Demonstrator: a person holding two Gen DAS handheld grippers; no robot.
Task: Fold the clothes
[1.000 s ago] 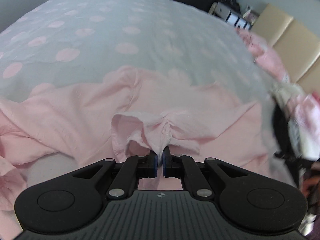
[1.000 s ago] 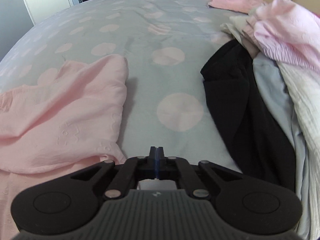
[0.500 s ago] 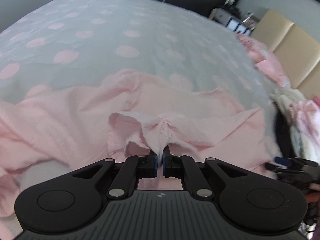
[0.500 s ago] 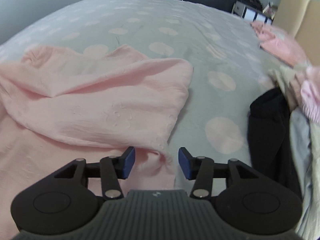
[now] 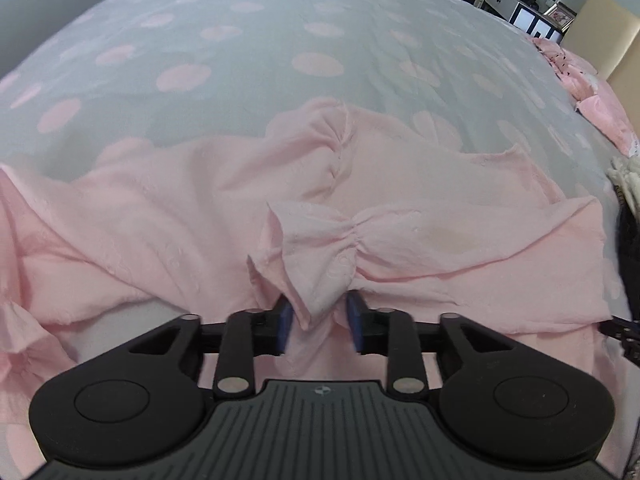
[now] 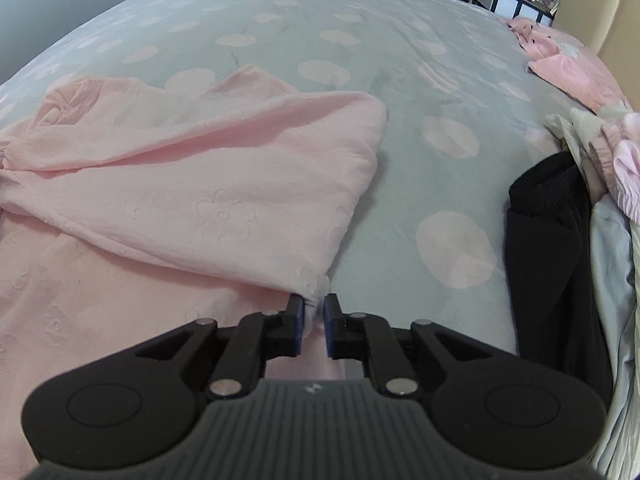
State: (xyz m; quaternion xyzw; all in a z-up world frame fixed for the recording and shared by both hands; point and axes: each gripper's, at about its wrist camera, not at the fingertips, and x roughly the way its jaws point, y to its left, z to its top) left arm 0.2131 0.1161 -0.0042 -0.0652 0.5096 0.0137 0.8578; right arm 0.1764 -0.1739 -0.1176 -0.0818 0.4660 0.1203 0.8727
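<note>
A pale pink garment [image 5: 180, 208] lies spread and rumpled on the grey bedspread with pink dots [image 5: 280, 40]. Its gathered, ruffled sleeve cuff [image 5: 320, 256] rests between the fingers of my left gripper [image 5: 319, 322], whose jaws stand apart and blurred. In the right wrist view a folded-over flap of the same pink garment [image 6: 200, 184] lies across the rest of it. The right gripper [image 6: 312, 320] has its blue pads [image 6: 297, 322] pinched on that flap's near corner, with only a narrow gap filled by cloth.
A black garment [image 6: 552, 264] and a heap of white, grey and pink clothes [image 6: 612, 152] lie along the right side of the bed. Another pink piece [image 6: 568, 64] sits at the far right corner. Bare bedspread [image 6: 400, 80] stretches beyond the garment.
My left gripper has opened and let go of the sleeve cuff. The right gripper, open half a second ago, has closed on the flap's corner.
</note>
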